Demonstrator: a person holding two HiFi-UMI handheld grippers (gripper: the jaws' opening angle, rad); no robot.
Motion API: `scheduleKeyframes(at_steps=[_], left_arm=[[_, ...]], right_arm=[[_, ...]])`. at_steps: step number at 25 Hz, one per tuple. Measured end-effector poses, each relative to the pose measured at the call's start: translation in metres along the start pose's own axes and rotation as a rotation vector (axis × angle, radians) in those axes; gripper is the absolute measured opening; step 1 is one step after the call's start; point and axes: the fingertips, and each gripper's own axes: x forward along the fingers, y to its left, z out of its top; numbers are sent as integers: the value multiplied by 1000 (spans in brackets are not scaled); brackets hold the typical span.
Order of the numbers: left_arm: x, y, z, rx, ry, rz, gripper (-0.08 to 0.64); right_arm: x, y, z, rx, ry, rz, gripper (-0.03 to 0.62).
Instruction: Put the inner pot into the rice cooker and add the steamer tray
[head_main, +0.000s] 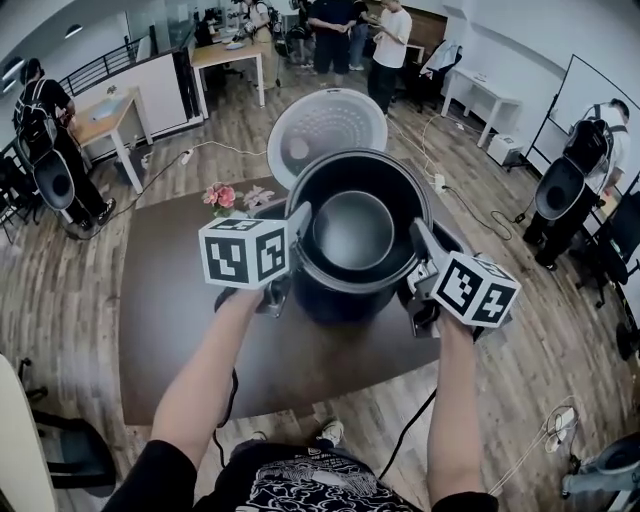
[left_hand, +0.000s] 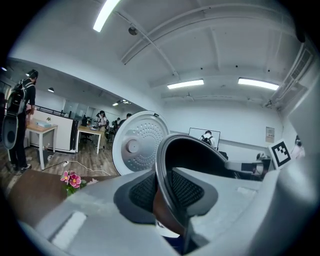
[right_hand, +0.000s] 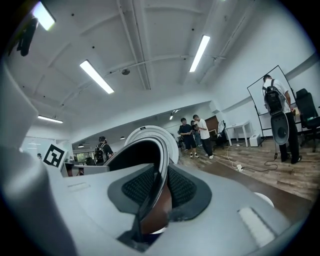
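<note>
Pinching the rim of the one inner pot (head_main: 352, 232) between narrowly parted jaws, left gripper (head_main: 299, 218) and right gripper (head_main: 418, 232) hold it before one open rice cooker (head_main: 325, 125).

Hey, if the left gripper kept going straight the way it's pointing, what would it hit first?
The inner pot: the left gripper is clamped on its rim, fingers either side. Beyond the rim, probably the pot's far wall.
</note>
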Motion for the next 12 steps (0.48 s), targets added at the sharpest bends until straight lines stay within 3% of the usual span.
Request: scheduleKeyframes(at_steps=[12], left_arm=[[21,23,-19,-65,38,101,98]], right_arm=[[39,-21,-28,83,118,56,83]])
